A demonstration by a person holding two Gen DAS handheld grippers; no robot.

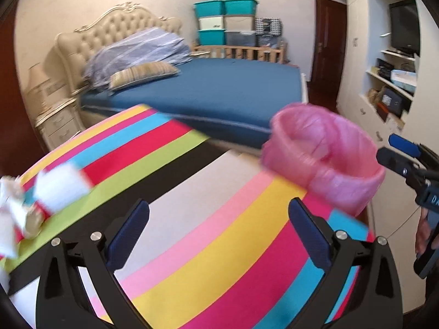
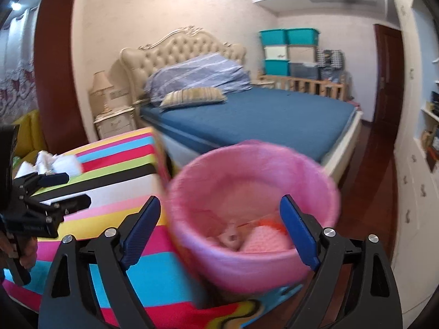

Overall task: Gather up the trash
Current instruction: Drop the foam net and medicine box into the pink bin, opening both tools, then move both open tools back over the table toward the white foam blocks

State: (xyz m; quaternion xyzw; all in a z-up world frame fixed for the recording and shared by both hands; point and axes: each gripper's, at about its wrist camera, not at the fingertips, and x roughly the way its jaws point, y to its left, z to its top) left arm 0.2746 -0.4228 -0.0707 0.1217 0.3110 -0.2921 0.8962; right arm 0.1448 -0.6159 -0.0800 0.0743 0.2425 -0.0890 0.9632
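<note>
A bin lined with a pink bag [image 1: 323, 159] stands at the right edge of a striped table [image 1: 192, 213]; it also shows in the right wrist view [image 2: 252, 213] with pieces of trash [image 2: 247, 237] at its bottom. Crumpled white paper trash [image 1: 41, 197] lies at the table's left; it also shows in the right wrist view [image 2: 55, 163]. My left gripper [image 1: 219, 233] is open and empty above the table's middle. My right gripper [image 2: 219, 230] is open and empty over the bin's near rim.
A bed with a blue sheet [image 1: 219, 87] stands behind the table. A nightstand with a lamp [image 1: 55, 115] is at the left. Stacked teal storage boxes [image 1: 225, 22] are at the back. White cabinets and shelves [image 1: 389, 82] line the right wall.
</note>
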